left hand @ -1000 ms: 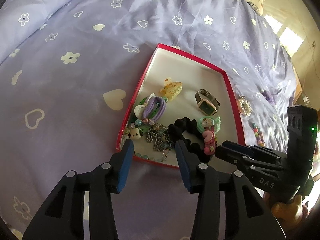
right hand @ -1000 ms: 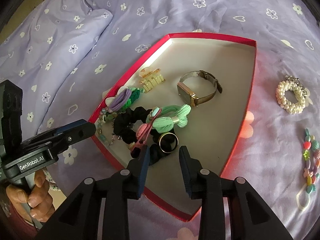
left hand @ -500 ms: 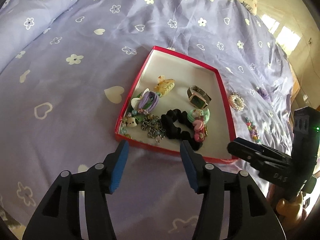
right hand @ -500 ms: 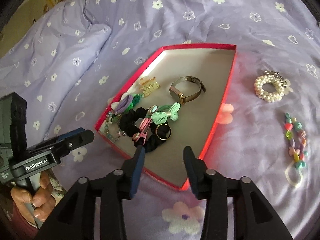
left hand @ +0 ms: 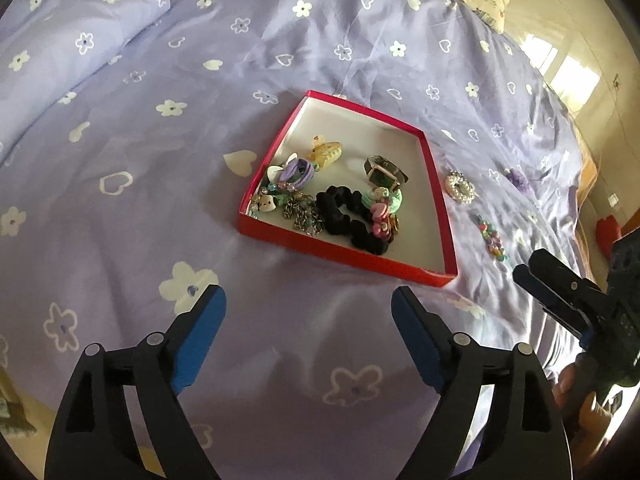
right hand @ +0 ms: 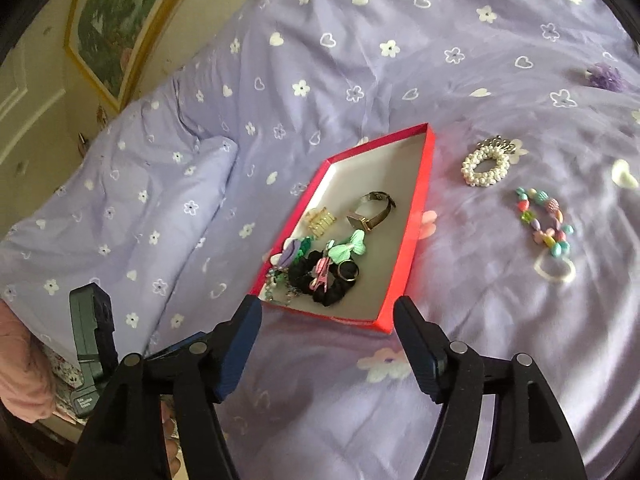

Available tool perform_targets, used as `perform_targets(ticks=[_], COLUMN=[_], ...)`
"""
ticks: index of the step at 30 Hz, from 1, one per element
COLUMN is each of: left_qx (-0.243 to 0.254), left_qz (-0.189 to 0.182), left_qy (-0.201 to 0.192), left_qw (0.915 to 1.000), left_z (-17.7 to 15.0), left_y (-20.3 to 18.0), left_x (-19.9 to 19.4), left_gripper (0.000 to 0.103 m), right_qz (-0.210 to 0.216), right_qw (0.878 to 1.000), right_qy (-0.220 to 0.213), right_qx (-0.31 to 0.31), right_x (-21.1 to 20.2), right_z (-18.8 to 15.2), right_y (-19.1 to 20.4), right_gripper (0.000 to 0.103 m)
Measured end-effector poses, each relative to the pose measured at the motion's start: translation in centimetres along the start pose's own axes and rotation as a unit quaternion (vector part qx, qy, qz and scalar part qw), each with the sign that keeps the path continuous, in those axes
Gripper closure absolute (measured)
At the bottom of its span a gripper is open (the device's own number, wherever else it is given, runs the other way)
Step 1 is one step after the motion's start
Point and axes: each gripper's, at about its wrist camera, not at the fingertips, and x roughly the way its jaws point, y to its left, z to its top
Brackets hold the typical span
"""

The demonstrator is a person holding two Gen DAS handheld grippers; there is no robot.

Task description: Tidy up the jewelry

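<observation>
You have almost nothing to read here. In the right wrist view, the left gripper at the near left carries a small white label low on its dark body, but its lettering is too small and blurred for you to make out. In the left wrist view, no text shows that you can read on the right gripper.
</observation>
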Motion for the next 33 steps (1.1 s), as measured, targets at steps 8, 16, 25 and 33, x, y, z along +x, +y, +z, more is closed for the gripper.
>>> perform_targets(ticks=[8,16,25,33], left_qx=[0.024,0.070,0.113,0.118], left_qz=[0.027,0.042,0.103,0.128], left_qy=[-0.019,-0.097,-0.116,-0.091], left_qw=[0.9992,0.9920,0.9814,0.9805], left_z=[-1.4,-0.9,0.4,-1.2], left_y=[-1.0,-2.5,-3.8,-3.5], left_x=[-1.8,-5.6,-4.6,-2.8], left_gripper=[0.012,0.000,0.000,0.000], right_qz=[-0.034,-0.075,-0.109,-0.112], right_qw=[0.999,0.990,0.974,0.982], right_qy=[-0.007,-0.038,-0.079,-0.029], right_qx=[-0.042,-0.114,-0.185,-0.152], right_x=[-1.5,-4.4,-5.3,-2.6], right_z=[-2.0,-0.9,-0.1,-1.5], right_y=[1.4,4.5,6.4,4.2], right_gripper=[0.024,0.007,0.000,0.000])
